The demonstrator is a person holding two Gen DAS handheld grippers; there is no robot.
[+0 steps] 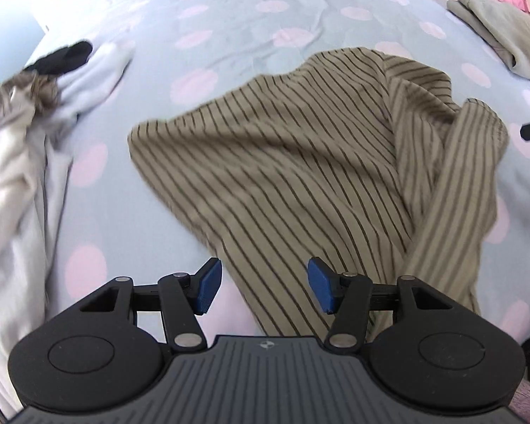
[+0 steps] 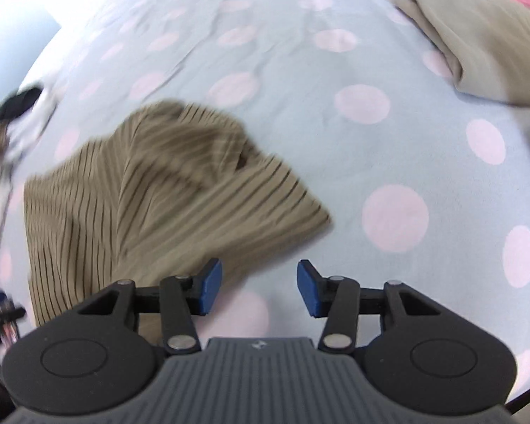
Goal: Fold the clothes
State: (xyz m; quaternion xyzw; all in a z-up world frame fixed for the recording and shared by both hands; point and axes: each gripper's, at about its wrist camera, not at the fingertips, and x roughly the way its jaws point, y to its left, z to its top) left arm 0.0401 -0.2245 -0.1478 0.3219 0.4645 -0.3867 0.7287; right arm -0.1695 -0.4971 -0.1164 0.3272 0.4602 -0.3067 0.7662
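Left tool (image 1: 263,291) and right tool (image 2: 259,288) gape empty above the rumpled striped shirt (image 1: 300,162)

open sheet (image 2: 335,148) from 12 to 3 o'clock, striped shirt (image 1: 300,162) filling centre, clothes pile (image 1: 21,148) at 9, grey garment (image 2: 484,35) at 2

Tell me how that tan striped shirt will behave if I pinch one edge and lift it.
The striped shirt will probably droop and hang limp: it already lies in soft folds and wrinkles on the bedsheet. It looks thin, so likely light. One part lies doubled over, so layers may slide apart when lifted.
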